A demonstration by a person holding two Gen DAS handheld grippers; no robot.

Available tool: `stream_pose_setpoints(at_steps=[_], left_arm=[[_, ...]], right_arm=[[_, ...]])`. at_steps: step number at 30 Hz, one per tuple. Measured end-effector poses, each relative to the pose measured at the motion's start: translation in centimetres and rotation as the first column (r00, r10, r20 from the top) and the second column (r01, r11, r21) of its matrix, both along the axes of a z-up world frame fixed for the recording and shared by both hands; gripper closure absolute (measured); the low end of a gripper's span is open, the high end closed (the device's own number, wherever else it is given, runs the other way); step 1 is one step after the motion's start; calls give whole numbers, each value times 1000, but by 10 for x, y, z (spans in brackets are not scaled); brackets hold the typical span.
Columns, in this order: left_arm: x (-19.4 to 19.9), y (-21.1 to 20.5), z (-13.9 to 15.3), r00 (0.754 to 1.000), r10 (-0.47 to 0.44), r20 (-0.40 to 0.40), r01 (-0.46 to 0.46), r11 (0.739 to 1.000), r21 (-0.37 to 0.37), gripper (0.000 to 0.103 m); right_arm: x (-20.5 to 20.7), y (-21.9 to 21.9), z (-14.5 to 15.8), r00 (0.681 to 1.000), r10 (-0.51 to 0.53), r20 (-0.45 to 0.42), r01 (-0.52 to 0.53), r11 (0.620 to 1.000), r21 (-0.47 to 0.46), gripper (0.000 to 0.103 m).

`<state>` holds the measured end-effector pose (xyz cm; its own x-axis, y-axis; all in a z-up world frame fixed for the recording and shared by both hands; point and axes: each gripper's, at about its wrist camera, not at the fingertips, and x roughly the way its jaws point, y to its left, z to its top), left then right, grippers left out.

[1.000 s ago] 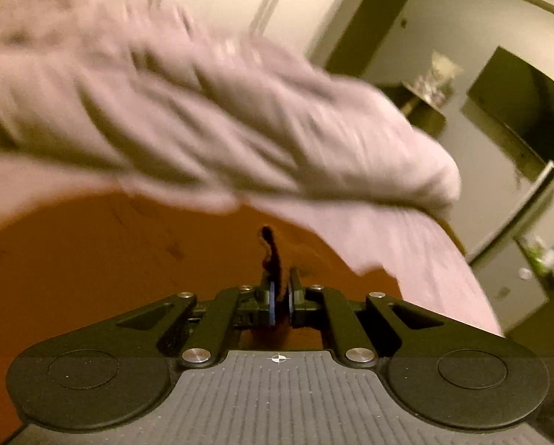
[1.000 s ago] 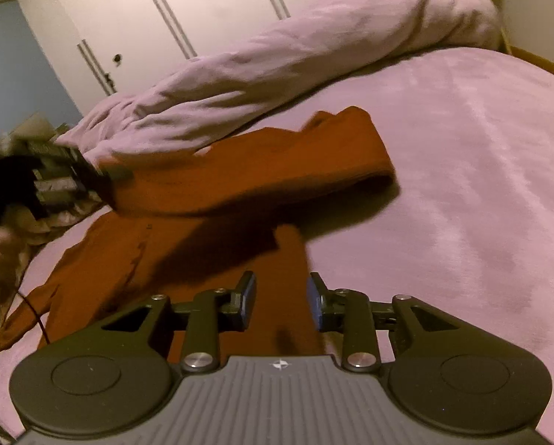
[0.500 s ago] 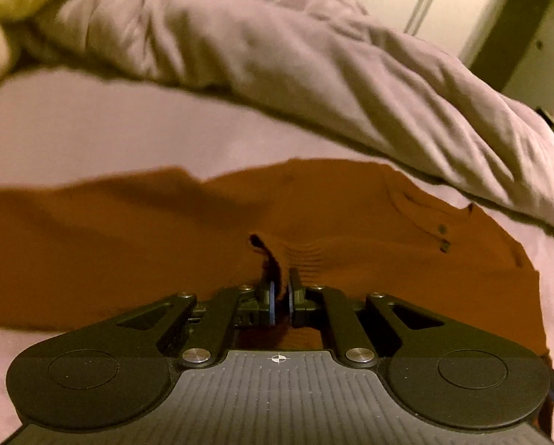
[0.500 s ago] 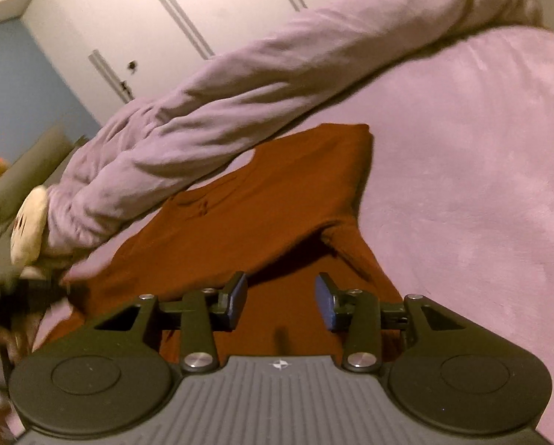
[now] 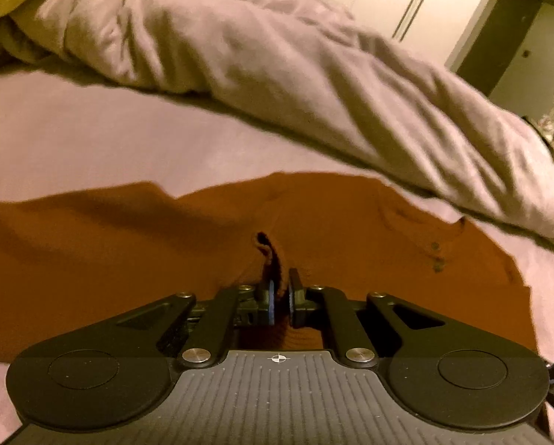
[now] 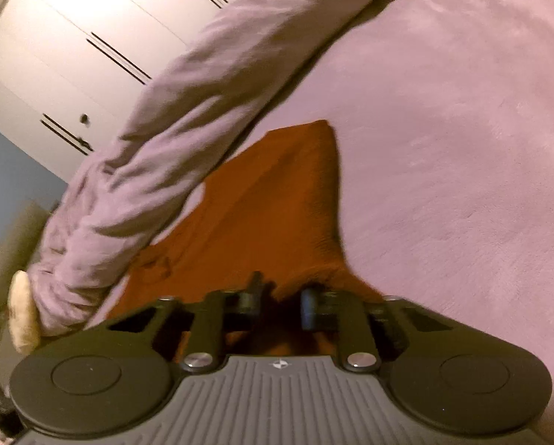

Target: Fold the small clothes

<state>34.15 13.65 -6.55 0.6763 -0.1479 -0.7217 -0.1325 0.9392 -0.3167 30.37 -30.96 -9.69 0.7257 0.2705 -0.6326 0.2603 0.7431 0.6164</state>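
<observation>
A rust-orange buttoned top (image 5: 351,230) lies spread on the pink bed sheet (image 5: 91,141). My left gripper (image 5: 280,289) is shut on a pinched fold of the top's fabric and holds it just above the rest of the garment. In the right wrist view the same top (image 6: 277,204) stretches away from me. My right gripper (image 6: 280,298) is open, low over the near edge of the top, with orange fabric between its fingers (image 6: 310,307).
A rumpled pink duvet (image 5: 277,66) lies along the far side of the bed, also in the right wrist view (image 6: 202,85). White wardrobe doors (image 6: 73,44) stand behind. A cream pillow (image 6: 21,311) sits at the left. Bare sheet (image 6: 462,148) spreads to the right.
My left gripper has carried its pinched fold back over the spread top. My right gripper has dropped onto the top's near edge and its jaws have widened slightly.
</observation>
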Motion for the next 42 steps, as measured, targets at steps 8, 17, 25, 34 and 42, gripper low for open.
stream_pose_setpoints(at_steps=[8, 17, 25, 34, 42], left_arm=[[14, -11, -6, 999, -17, -42, 20, 998, 53, 90], [-1, 13, -6, 998, 48, -48, -49, 999, -10, 65], [-23, 19, -8, 997, 26, -73, -34, 994, -104, 53], [-17, 9, -16, 991, 34, -130, -41, 997, -59, 79], [-46, 43, -9, 981, 158, -113, -167, 983, -72, 72]], right_arm=[[-9, -9, 4, 999, -21, 34, 25, 992, -122, 99], [-23, 4, 17, 998, 66, 13, -62, 977, -206, 90], [-40, 38, 35, 988, 145, 48, -126, 952, -277, 76], [-30, 74, 52, 966, 246, 87, -196, 905, -378, 77], [-19, 99, 29, 949, 311, -57, -292, 794, -534, 76]])
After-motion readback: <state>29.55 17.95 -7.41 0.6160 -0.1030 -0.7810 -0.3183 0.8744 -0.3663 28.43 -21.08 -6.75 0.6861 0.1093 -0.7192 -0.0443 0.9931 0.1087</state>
